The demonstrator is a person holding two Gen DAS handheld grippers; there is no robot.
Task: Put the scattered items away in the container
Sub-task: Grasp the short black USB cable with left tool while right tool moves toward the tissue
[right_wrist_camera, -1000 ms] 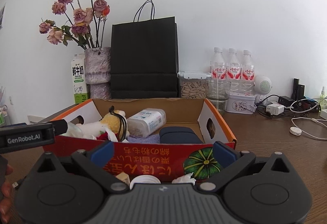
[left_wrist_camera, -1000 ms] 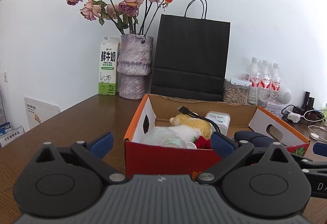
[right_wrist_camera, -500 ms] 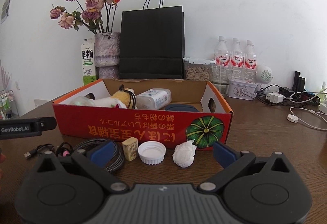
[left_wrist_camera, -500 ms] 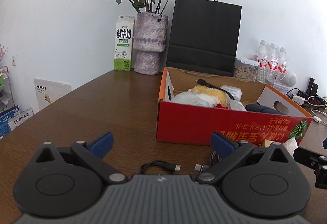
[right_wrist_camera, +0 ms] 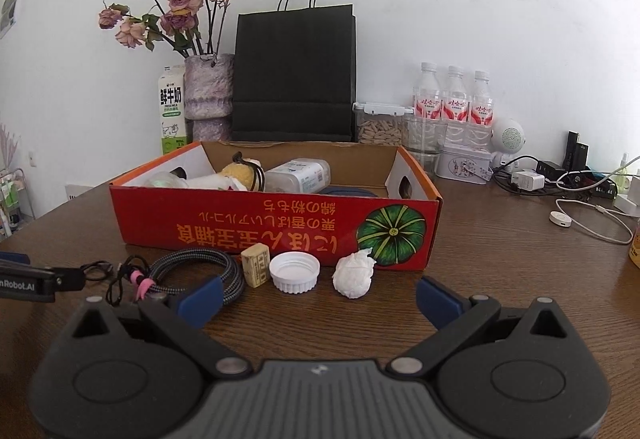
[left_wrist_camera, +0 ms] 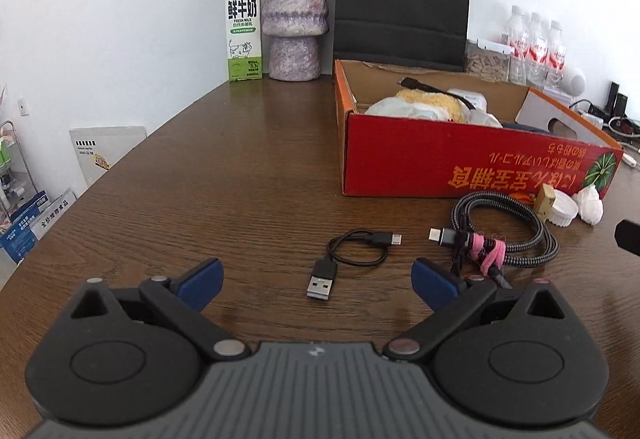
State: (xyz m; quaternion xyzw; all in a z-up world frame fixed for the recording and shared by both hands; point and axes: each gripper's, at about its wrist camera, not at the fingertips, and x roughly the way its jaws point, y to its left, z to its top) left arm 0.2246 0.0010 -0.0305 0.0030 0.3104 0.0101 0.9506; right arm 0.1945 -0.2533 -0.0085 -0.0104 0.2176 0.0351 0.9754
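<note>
The brown wooden tabletop (left_wrist_camera: 200, 179) carries everything, and along its far edge against the white wall stand a black paper bag (right_wrist_camera: 294, 75), a mottled purple vase (left_wrist_camera: 294, 23) of dried roses and a green-and-white milk carton (left_wrist_camera: 244, 27), with three water bottles (right_wrist_camera: 452, 103) further along the same edge toward the far right corner. In front of the bag sits the red cardboard box (right_wrist_camera: 276, 227), its printed long side toward the near edge and its top open; inside lie a yellow plush toy (right_wrist_camera: 240, 173), a white plastic container (right_wrist_camera: 300, 175) and other soft things that cannot be told apart. The scattered items lie on the bare wood just before that long side. A coiled braided cable (left_wrist_camera: 508, 227) tied with a pink strap lies nearest the box's left end, and a thin black USB cable (left_wrist_camera: 352, 251) lies apart from it, closer to the near edge. Beside the coil, in a row along the box front, come a small tan block (right_wrist_camera: 256, 265), a white bottle cap (right_wrist_camera: 295, 273) and a crumpled white tissue (right_wrist_camera: 354, 273), each close to the next. The left gripper (left_wrist_camera: 316, 281) hangs above the near edge with its blue-tipped fingers spread wide and nothing between them, facing the USB cable. The right gripper (right_wrist_camera: 318, 299) is likewise spread wide and empty, facing the cap and tissue.
</note>
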